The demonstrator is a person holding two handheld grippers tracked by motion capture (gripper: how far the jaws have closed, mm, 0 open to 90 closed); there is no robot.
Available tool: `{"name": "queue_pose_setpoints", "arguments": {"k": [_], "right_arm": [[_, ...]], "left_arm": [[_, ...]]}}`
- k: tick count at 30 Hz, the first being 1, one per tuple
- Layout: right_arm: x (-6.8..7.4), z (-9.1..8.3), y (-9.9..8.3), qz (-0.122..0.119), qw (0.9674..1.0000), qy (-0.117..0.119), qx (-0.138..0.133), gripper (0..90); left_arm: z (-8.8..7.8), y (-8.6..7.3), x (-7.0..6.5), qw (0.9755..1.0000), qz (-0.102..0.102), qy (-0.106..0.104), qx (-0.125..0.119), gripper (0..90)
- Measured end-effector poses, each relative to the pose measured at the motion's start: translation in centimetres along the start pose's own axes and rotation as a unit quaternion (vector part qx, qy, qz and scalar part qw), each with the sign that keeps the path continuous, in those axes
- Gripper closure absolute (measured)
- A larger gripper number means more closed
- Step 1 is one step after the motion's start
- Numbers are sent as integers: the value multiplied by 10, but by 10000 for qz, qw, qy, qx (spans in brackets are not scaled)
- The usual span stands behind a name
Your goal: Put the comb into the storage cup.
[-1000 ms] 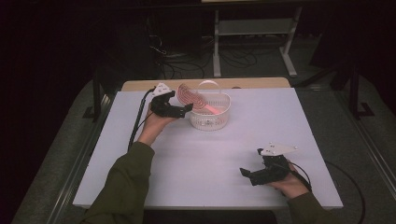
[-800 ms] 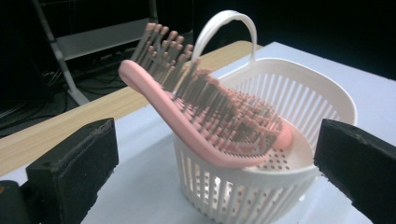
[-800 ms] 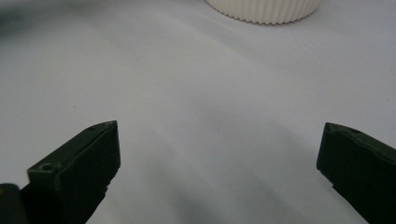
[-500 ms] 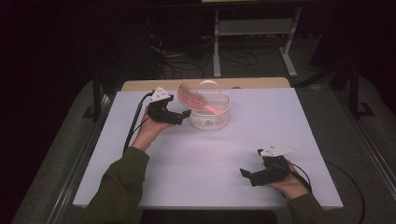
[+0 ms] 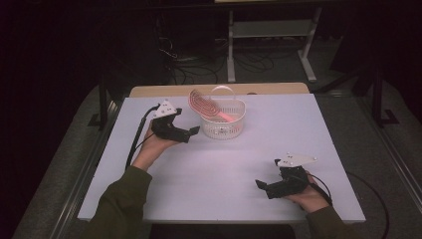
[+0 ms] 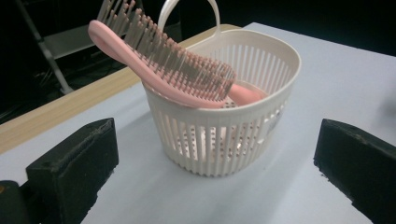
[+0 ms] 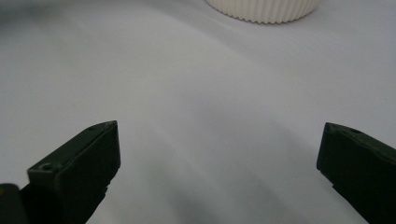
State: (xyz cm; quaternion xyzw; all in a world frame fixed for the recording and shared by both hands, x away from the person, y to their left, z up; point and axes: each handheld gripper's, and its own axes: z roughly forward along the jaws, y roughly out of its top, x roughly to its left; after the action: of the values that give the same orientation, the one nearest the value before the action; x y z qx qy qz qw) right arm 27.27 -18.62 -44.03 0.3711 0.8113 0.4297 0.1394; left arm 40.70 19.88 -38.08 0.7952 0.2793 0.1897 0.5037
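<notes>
The pink hairbrush [image 6: 173,70] lies slanted in the white slotted basket [image 6: 224,135]: its bristle head rests on the rim and sticks out on the side away from the basket's loop handle, while its handle end runs down inside toward the basket floor. The basket stands near the far edge of the worktop [image 5: 214,169], left of the middle.

Your left gripper [image 5: 191,132] sits low, just beside the basket and not touching it, with its fingers [image 6: 70,168] spread wide and holding nothing; the basket shows squarely between them. As I read it, the brush is lodged in the basket and the job now is either to lift it out or to clear away cleanly.

If you go for the brush, come in higher than the rim and take the pink spine of the head where it overhangs, not the bristles, which would give under the pads. Close across the narrow way of the spine, then draw it up along its own slant so the handle end doesn't catch the slots and tip the light basket.

Your right gripper [image 5: 263,186] rests near the front edge, well apart, fingers [image 7: 79,163] likewise wide and empty. It could steady the basket wall if the basket starts to shift.
</notes>
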Motion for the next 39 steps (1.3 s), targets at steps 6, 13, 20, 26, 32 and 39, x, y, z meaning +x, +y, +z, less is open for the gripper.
{"name": "queue_pose_setpoints", "arguments": {"k": [6, 13, 20, 26, 32, 39], "right_arm": [[-1, 0, 0, 9, 10000, 5, -13, 0], [-1, 1, 0, 12, 10000, 6, -6, 0], [-1, 0, 0, 10, 10000, 10, -11, 0], [-2, 0, 0, 4, 10000, 7, -14, 0], [-2, 0, 0, 7, 10000, 1, -21, 0], [-2, -1, 0, 11, 10000, -7, -19, 0]], "left_arm": [[-8, -9, -6, 9999, 30, -97, 73, 0], [-19, -21, -9, 9998, 30, -123, 127, 0], [-30, -28, -16, 9995, 27, -228, 217, 0], [-40, -35, -23, 9991, 100, -269, 322, 0], [-51, -44, -25, 9986, 100, -247, 451, 0], [-64, -58, -27, 9980, 57, -234, 583, 0]]}}
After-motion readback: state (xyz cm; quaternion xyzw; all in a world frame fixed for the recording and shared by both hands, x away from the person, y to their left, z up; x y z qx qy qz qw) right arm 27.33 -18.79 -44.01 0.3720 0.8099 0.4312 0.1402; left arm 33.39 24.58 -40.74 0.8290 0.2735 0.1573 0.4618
